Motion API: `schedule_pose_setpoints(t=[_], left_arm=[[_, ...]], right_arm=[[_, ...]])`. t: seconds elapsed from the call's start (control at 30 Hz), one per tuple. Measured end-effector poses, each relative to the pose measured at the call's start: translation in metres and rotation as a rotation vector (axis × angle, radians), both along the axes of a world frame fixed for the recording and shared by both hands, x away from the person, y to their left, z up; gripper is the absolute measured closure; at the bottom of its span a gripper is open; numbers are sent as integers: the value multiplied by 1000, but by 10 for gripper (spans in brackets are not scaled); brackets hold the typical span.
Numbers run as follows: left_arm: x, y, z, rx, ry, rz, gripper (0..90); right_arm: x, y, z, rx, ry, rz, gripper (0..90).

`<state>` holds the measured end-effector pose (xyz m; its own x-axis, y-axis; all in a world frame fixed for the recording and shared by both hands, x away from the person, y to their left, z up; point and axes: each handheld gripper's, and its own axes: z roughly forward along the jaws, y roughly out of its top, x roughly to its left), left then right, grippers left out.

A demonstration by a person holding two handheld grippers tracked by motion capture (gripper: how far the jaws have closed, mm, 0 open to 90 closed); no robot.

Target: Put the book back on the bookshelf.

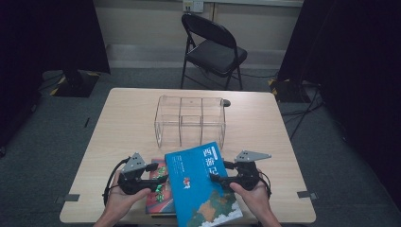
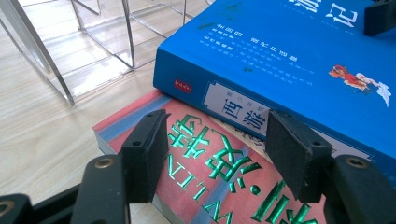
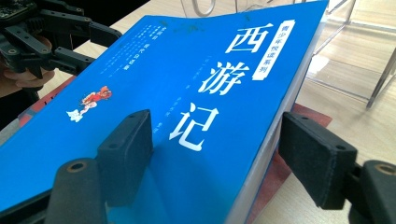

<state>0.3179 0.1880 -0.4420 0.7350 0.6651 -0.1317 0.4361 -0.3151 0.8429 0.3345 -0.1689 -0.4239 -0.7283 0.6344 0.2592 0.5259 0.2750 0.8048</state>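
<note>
A blue book [image 1: 198,184] lies askew on a red book [image 1: 158,194] at the front of the table [image 1: 127,123]. My left gripper [image 1: 158,173] sits open at the stack's left side. In the left gripper view its jaws [image 2: 222,156] hover over the red book's cover [image 2: 210,186], facing the blue book's spine [image 2: 280,60]. My right gripper [image 1: 220,171] is open at the right side. Its jaws [image 3: 222,156] straddle the page edge of the blue book [image 3: 187,84], one over the cover and one beyond it above the red book [image 3: 314,116]. The left gripper [image 3: 100,46] shows far off.
A clear acrylic organizer [image 1: 190,120] with several compartments stands mid-table just behind the books, close to the blue book's far corner [image 2: 93,46] [image 3: 355,56]. A small dark object [image 1: 226,102] lies behind it. A folding chair [image 1: 213,47] stands beyond the table.
</note>
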Motion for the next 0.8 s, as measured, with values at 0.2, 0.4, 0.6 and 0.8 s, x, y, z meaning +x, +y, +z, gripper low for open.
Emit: schedule_pose_setpoints(t=[0.2, 0.4, 0.6, 0.8], left_arm=[[0, 0, -1, -10, 3, 0, 380], [1, 0, -2, -2, -7, 11, 380], [1, 0, -2, -3, -6, 17, 383], [2, 0, -2, -2, -7, 18, 383]], right_arm=[[1, 5, 2, -18, 35, -11, 228], [-3, 5, 8, -48, -10, -41, 354], [-4, 4, 10, -38, -4, -68, 401], [-9, -1, 15, 8, -25, -96, 516]])
